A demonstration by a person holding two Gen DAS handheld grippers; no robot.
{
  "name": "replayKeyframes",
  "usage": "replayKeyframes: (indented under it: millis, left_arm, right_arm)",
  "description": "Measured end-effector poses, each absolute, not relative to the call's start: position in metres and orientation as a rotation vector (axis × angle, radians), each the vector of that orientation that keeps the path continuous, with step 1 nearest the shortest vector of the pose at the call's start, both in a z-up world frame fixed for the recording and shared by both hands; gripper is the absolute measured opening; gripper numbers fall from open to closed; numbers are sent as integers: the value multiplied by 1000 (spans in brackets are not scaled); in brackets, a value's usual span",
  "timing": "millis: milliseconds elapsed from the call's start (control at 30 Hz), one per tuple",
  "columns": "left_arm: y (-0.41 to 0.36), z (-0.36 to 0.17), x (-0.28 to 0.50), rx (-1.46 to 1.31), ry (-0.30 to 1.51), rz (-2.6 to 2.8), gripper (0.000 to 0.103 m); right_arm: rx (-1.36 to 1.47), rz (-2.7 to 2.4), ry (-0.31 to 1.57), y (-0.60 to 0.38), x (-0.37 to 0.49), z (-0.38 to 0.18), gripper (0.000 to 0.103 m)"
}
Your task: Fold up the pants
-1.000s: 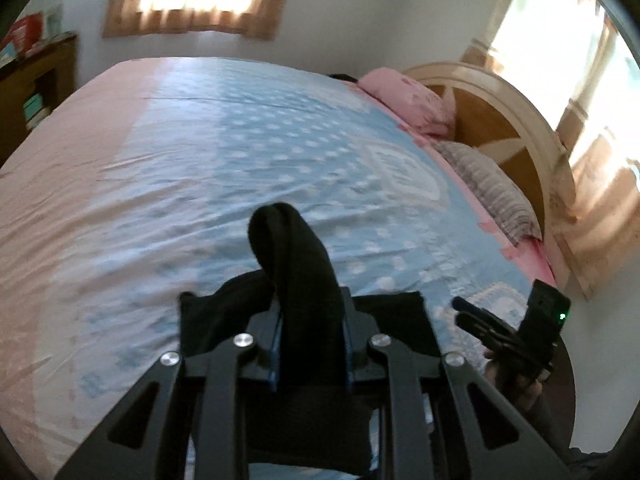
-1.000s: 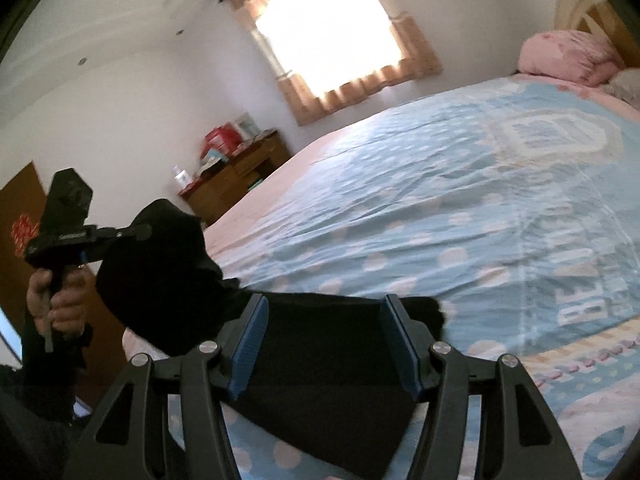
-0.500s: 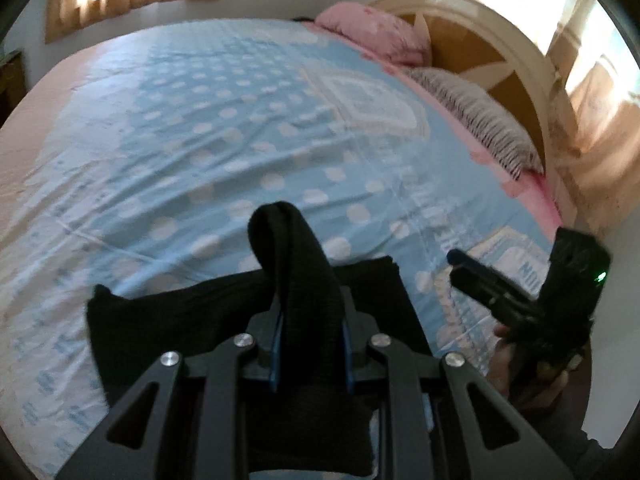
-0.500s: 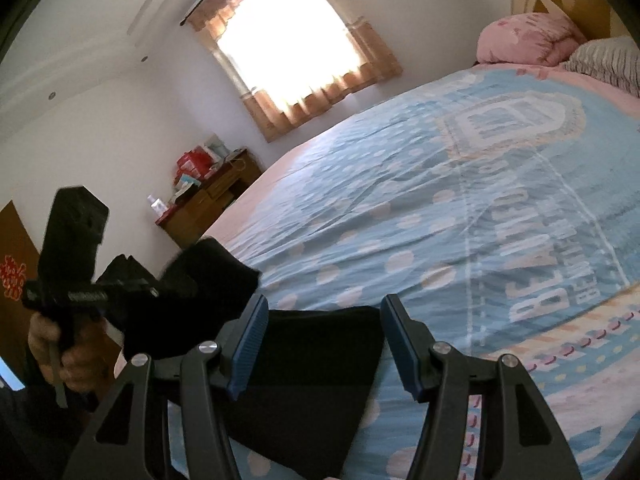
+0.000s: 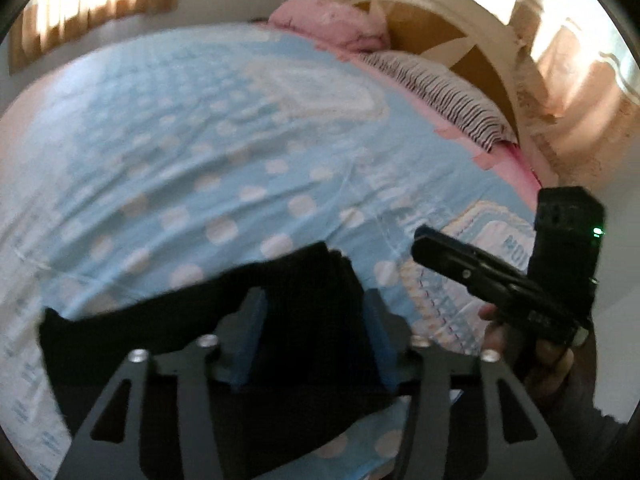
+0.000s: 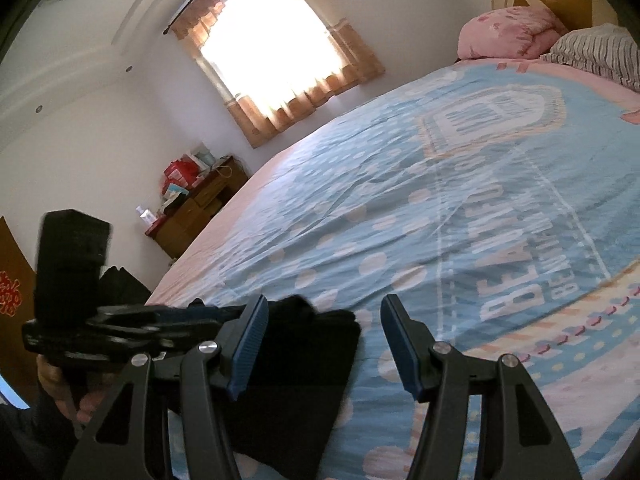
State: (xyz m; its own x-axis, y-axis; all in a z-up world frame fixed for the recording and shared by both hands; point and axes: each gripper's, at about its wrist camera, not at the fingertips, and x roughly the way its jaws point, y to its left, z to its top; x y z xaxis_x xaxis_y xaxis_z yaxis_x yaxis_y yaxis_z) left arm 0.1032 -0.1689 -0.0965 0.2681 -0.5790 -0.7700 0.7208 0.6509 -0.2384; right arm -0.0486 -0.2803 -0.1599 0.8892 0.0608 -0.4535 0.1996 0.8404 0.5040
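Note:
The black pants (image 5: 168, 336) lie folded flat on the blue dotted bedspread (image 5: 200, 152) near the bed's front edge. My left gripper (image 5: 314, 320) is open just above them, with nothing between its blue pads. In the right wrist view the pants (image 6: 304, 376) lie under and left of my right gripper (image 6: 324, 340), which is open and empty. The left gripper (image 6: 192, 316) shows there at the left, over the pants. The right gripper (image 5: 432, 248) shows at the right of the left wrist view, over the bedspread.
A pink pillow (image 5: 332, 24) and a striped pillow (image 5: 440, 92) lie against the wooden headboard (image 5: 460, 40). A wooden bedside cabinet (image 6: 196, 208) with boxes and a bottle stands by the far wall under a curtained window (image 6: 272, 56).
My left gripper has opened and let go of the pants fold, which now lies flat on the bed. Both grippers have moved lower over the bed.

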Motion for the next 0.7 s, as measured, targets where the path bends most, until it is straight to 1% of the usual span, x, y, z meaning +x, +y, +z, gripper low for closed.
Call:
replayKeyframes:
  millis: [67,100,167,233,300,433,467,500,533,600,700]
  left_arm:
    - [-151,-90,105,173,912,-844,68]
    - [-142,-89,108,170,896,-818,70]
    - [-122,-93,114,181,860,-737,77]
    - [-99,-102,122,196,828,-626,81]
    - [-82,-113,129,200,830,-548,82]
    - [-46,-143,146,142,899,-436,82]
    - [-44,-147,147,145,903,-419,82]
    - [-42,-153,148,153,907,-395,82]
    - [-41,-157,149,153,911,-387,82]
    - [-41,-163,149,145,918,-389,83]
    - [-44,-165,147,138,919,-396,83]
  right_arm:
    - [591,-82,483,-281,-51,-160,60]
    - [606,-79,486,-281,-52,-160,60]
    - [643,-48,503,-276,-51,-159,60]
    - [654,-8,535,-265,-45,-158,60]
    - [637,18,588,-251,-36,-160,60]
    - [617,10,709,-232,-19,-178,59]
    - [621,32,731,-229,-16,-183,55]
    - [610,49,757,-224,-14,-187,42]
    - [579,53,785,-218,-11,-189,32]
    - [543,53,784,-210,-11,-187,19]
    - [500,41,743,-204,-20,-174,18]
